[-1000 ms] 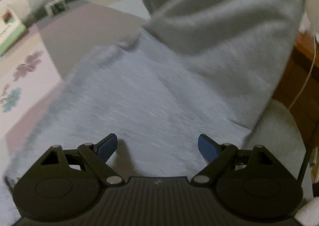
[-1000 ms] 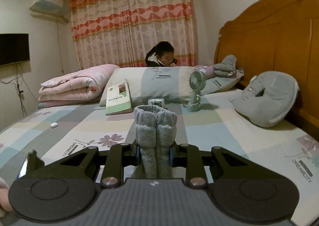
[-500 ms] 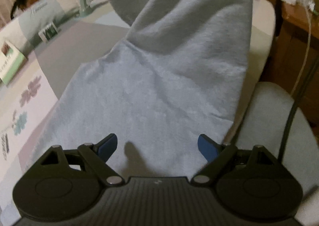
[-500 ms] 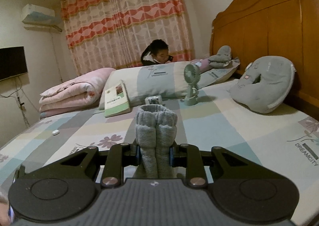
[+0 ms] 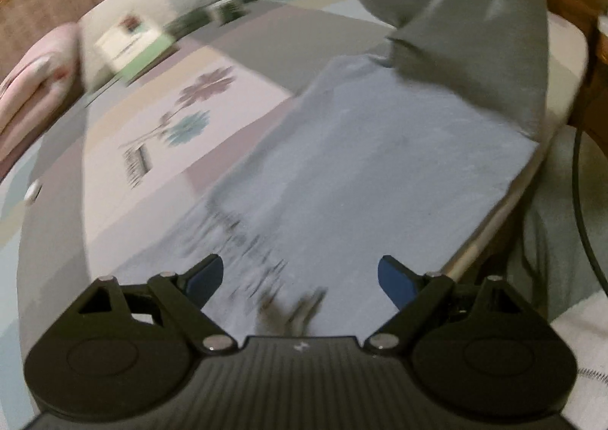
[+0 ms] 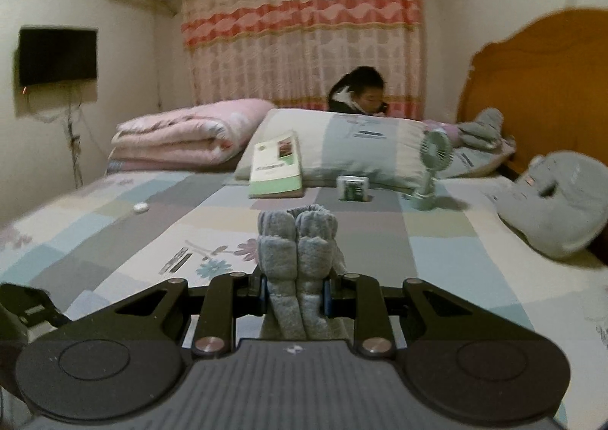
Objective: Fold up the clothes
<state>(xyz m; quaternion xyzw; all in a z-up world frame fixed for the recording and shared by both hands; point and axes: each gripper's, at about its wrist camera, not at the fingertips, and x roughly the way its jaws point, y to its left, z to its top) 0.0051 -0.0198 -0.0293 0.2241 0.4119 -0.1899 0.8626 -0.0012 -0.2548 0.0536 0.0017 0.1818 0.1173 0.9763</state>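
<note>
Right gripper (image 6: pixel 295 295) jaws clamped on grey garment (image 6: pixel 296 259), left gripper (image 5: pixel 300 280) jaws wide — empty

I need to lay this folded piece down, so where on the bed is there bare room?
Free: the sheet between the right gripper and the book, and left toward the small white object. Crowded: near the pillow, where fan and small box sit.

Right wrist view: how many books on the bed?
1. The green-and-white book leans against the patterned pillow, left of the small box and desk fan. Others could be hidden behind the bedding.
</note>
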